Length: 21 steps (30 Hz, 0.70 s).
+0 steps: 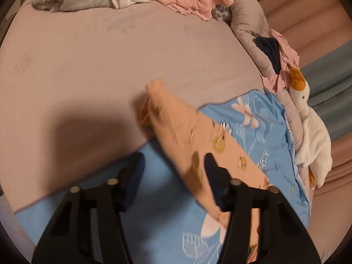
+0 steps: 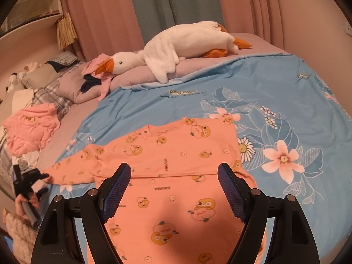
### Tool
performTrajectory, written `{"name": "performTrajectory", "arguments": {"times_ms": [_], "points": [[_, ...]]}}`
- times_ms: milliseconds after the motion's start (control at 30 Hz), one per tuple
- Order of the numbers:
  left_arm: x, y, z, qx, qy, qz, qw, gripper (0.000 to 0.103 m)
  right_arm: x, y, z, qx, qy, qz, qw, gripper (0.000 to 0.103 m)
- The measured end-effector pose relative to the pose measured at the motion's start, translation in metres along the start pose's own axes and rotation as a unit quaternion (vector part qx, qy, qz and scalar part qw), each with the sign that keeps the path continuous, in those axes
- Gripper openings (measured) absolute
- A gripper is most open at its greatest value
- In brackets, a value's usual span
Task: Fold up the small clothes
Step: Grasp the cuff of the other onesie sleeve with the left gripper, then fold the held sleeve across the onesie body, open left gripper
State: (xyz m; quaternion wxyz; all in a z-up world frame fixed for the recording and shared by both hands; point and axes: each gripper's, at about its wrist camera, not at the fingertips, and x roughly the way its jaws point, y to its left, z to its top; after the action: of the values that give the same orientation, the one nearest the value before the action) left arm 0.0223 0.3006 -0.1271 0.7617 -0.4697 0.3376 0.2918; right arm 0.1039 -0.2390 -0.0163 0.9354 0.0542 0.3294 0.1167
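Looking through the right wrist view, I see the orange printed top [image 2: 176, 154] spread on the blue floral quilt [image 2: 286, 101], folded across its middle. My right gripper [image 2: 173, 191] hovers released above that fold. My left gripper [image 1: 173, 171] is spread wide too, a sleeve lying between its fingers, ungripped.

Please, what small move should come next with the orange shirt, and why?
Probably the left gripper should close on the sleeve and carry it across onto the orange shirt. Its jaws are open with the sleeve edge between them, and the sleeve sticks out sideways over the blue sheet. The right gripper hovers open.
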Motion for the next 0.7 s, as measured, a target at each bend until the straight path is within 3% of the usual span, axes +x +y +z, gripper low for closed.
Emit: {"name": "performTrajectory", "arguments": {"times_ms": [33,100,233,400,700], "points": [[0.003,-0.001,0.003,-0.006,-0.004,-0.003,1.0000,0.034,0.000,0.001,0.000,0.000,0.001,0.000,1.000,0.081],[0.008,-0.001,0.006,-0.009,-0.007,-0.018,0.9998,0.003,0.002,0.002,-0.001,0.001,0.004,-0.001,1.000,0.081],[-0.002,-0.023,0.003,0.032,-0.036,-0.008,0.9988,0.003,0.004,0.003,-0.001,0.005,0.009,-0.003,1.000,0.081],[-0.022,-0.060,-0.006,0.084,-0.064,-0.037,0.9937,0.003,0.002,0.002,0.000,0.008,0.008,-0.007,1.000,0.081],[-0.054,-0.148,-0.044,0.201,-0.058,-0.119,0.9707,0.002,-0.001,-0.004,-0.001,0.020,0.004,-0.003,1.000,0.081]]}}
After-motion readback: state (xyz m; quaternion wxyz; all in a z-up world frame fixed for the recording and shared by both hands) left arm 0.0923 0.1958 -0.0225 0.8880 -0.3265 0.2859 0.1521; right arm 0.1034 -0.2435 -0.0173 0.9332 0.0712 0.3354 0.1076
